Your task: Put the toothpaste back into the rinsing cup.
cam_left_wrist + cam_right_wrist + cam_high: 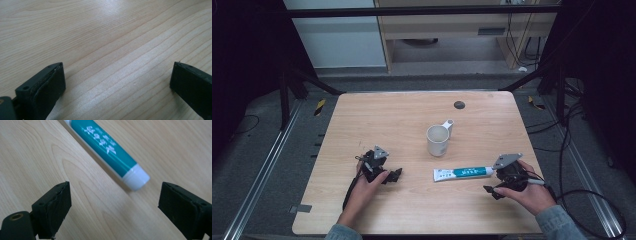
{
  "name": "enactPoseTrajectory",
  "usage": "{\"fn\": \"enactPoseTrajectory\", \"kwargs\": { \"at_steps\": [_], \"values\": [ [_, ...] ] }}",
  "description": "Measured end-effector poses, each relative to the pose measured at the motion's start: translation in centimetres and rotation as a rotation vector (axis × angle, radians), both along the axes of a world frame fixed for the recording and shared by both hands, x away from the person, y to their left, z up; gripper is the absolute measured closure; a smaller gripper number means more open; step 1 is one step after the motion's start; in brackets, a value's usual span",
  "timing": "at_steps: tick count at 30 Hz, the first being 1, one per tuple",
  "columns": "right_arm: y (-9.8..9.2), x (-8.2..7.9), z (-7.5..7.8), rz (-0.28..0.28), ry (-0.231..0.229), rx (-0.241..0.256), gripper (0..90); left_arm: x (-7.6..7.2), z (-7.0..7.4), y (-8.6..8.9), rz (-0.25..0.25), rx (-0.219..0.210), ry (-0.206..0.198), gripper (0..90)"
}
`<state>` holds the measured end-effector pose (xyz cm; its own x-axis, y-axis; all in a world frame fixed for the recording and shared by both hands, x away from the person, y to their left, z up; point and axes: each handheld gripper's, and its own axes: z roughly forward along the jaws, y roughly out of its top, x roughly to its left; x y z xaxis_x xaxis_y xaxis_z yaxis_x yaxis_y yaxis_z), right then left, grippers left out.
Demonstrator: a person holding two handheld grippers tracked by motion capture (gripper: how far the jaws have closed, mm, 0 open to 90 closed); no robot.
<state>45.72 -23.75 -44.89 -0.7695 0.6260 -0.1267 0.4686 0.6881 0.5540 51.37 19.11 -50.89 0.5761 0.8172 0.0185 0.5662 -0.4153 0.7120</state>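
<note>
At the left of the high view, the left gripper (pixel 396 174) rests low over the wooden table (pixel 377 115), held in the person's left hand (pixel 364 187), with a dark cable trailing back along the forearm. In the left gripper view its two black jaws stand wide apart with bare wood grain between them; the tool is released and grasps nothing. Near the middle of the table stands a white mug (pixel 438 140), upright, its handle pointing toward the far right; it is apart from both grippers. Farther back, a small dark round disc (pixel 459 105) sits in the tabletop. Just in front of the mug and to its right lies a teal and white toothpaste tube (pixel 463 173), flat on the wood, its length running left to right and its capped end toward the right gripper (pixel 490 190). That gripper is held in the person's right hand (pixel 527 192), just beside the tube's right end. In the right gripper view its jaws are spread wide, released and holding nothing; the tube (pixel 107 148) lies diagonally ahead of them, its white cap (pixel 136 178) close to the gap between the jaws but touching neither.
</note>
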Motion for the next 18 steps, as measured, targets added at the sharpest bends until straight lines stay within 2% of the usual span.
{"fn": "enactPoseTrajectory", "kwargs": {
  "at_steps": [4, 8, 12, 13, 18],
  "values": [
    [1.6, 1.2, 1.7, 0.077, -0.002, -0.042, 15.8, 0.0, 0.0, 0.0, -0.002, 0.004, 0.001, 0.0],
    [3.6, 2.2, 2.9, 0.150, 0.022, -0.051, 17.8, 0.0, 0.0, 0.0, 0.000, 0.000, 0.000, 0.0],
    [6.2, 3.6, 3.1, 0.243, 0.037, -0.109, 19.1, 0.0, 0.0, 0.0, 0.000, 0.000, 0.000, 0.0],
    [6.2, 3.6, 3.1, 0.243, 0.037, -0.109, 19.1, 0.0, 0.0, 0.0, -0.002, 0.004, 0.002, 0.0],
    [8.0, 5.2, 2.6, 0.314, 0.066, -0.139, 23.9, 0.0, 0.0, 0.0, 0.001, -0.001, 0.000, 0.0]
  ]
}}
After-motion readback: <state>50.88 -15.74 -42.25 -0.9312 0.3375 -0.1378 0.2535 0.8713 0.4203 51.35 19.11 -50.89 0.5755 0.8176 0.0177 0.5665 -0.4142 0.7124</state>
